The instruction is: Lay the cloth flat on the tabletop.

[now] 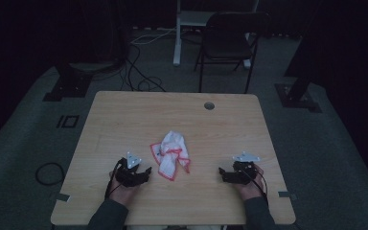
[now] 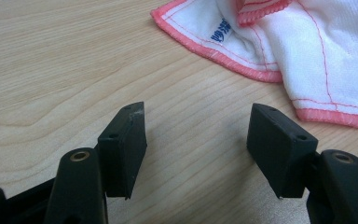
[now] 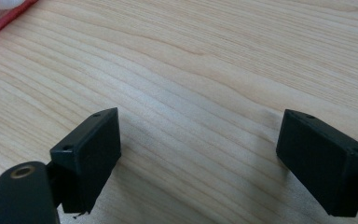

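Cloth work is being judged as not yet begun: the crumpled white cloth with pink-red stitched hem (image 1: 171,154) is lying bunched near the middle of the light wooden surface (image 1: 124,115), untouched, with folds overlapping and one corner turned out toward the person's side.

The left gripper (image 1: 143,173) is being held low over the surface, just to the left of the cloth; in the left gripper view its black fingers (image 2: 123,147) are standing wide apart with only bare wood between them, and the hem of the cloth (image 2: 279,51) is lying just beyond them, not touched.

The right gripper (image 1: 223,175) is being held well apart from the cloth on its right; its fingers (image 3: 91,156) are likewise being kept wide, with nothing between them, and only a pink edge of the cloth (image 3: 2,16) is being caught at the top left corner of that view.

Everything appears to be left to do: approach, grasp, and whatever spreading or folding is intended.

Containers: none are being seen on the surface; a small round grey grommet (image 1: 209,105) is set into its far side.
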Demonstrator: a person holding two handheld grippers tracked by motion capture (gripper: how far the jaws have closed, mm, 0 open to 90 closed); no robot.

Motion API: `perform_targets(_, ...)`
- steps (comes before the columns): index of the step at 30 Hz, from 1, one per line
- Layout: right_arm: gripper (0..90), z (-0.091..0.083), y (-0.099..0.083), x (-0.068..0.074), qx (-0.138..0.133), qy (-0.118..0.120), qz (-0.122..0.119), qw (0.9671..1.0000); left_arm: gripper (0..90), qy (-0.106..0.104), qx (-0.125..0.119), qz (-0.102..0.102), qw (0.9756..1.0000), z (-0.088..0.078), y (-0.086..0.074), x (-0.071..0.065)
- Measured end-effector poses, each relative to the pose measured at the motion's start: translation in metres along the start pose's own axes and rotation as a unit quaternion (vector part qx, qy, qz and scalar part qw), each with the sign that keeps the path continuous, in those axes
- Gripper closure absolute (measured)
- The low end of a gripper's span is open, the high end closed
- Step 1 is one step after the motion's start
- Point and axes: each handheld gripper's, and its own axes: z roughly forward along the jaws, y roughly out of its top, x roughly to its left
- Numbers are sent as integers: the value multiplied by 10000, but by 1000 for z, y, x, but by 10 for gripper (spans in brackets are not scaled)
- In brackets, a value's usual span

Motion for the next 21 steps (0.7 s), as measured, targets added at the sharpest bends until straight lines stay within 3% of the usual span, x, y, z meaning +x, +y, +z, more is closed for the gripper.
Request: perform_targets(21, 136, 1, 1, 0, -1, -9, 11, 10000, 415, 11, -19, -21, 10000, 0, 0, -2)
